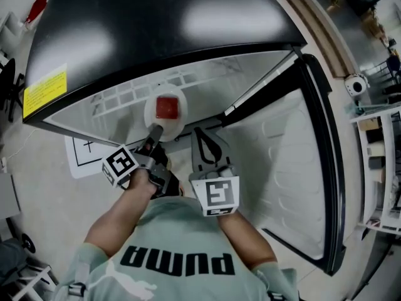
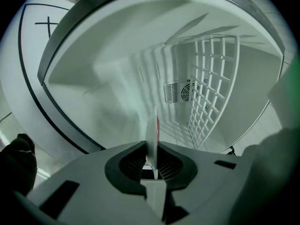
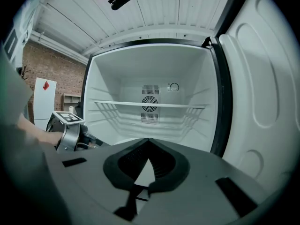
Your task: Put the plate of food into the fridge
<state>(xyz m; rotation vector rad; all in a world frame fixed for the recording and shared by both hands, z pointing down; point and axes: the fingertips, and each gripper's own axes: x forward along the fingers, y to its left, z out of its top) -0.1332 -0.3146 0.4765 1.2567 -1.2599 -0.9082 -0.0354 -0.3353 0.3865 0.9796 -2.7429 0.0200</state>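
Observation:
A white plate [image 1: 150, 115] with a red piece of food [image 1: 166, 107] hangs level at the mouth of the open fridge [image 1: 156, 17], over its wire shelf [image 1: 125, 96]. My left gripper [image 1: 155, 130] is shut on the plate's near rim. In the left gripper view the plate [image 2: 151, 139] stands edge-on between the jaws, with the red food [image 2: 158, 128] just showing and the wire shelf [image 2: 211, 78] beyond it. My right gripper [image 1: 199, 130] is beside it to the right, shut and holding nothing. In its own view the right gripper [image 3: 149, 140] faces the fridge's shelf [image 3: 150, 105].
The fridge door [image 1: 294, 168] stands wide open at my right, also filling the right of the right gripper view as the door [image 3: 262, 93]. A paper with a black cross [image 1: 84, 155] lies on the floor at left. A yellow label [image 1: 44, 91] is on the fridge top. Shelving [image 1: 382, 168] stands far right.

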